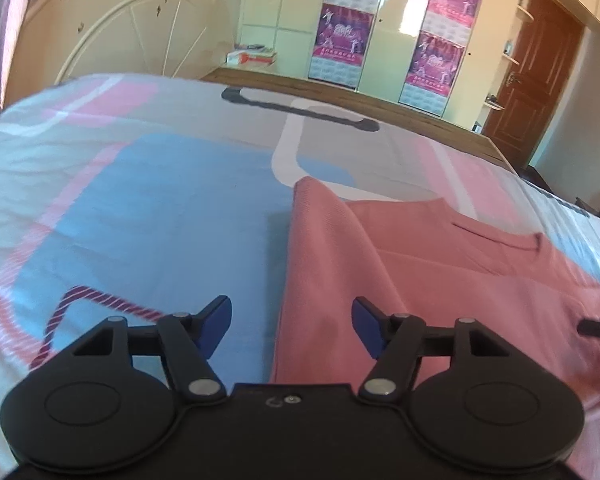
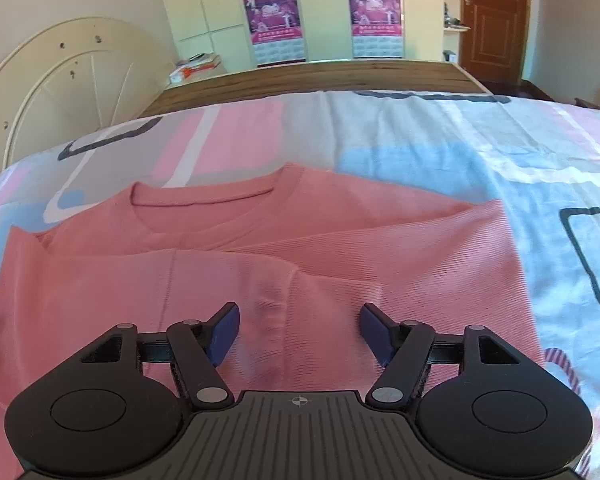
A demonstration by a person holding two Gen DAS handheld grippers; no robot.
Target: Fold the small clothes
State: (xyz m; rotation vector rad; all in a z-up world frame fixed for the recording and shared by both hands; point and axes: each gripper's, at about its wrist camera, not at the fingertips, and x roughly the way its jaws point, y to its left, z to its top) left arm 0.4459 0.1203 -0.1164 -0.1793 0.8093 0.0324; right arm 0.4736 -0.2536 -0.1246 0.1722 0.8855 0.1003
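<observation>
A small pink ribbed shirt [image 2: 340, 248] lies flat on the bed, collar away from me, with both sleeves folded in over the body. In the left wrist view the shirt [image 1: 440, 272] fills the right half, its folded left edge running toward me. My left gripper [image 1: 291, 322] is open and empty, just above the shirt's left edge. My right gripper [image 2: 299, 330] is open and empty, hovering over the shirt's lower middle. A dark tip of the right gripper [image 1: 598, 327] shows at the right edge of the left wrist view.
The bed has a patterned sheet [image 1: 160, 208] in blue, pink, grey and white. A wooden footboard [image 2: 320, 76] runs along the far edge. Beyond stand cream wardrobes with purple posters [image 2: 274, 16], a white headboard panel [image 2: 60, 80] leaning at left, and a brown door [image 2: 494, 16].
</observation>
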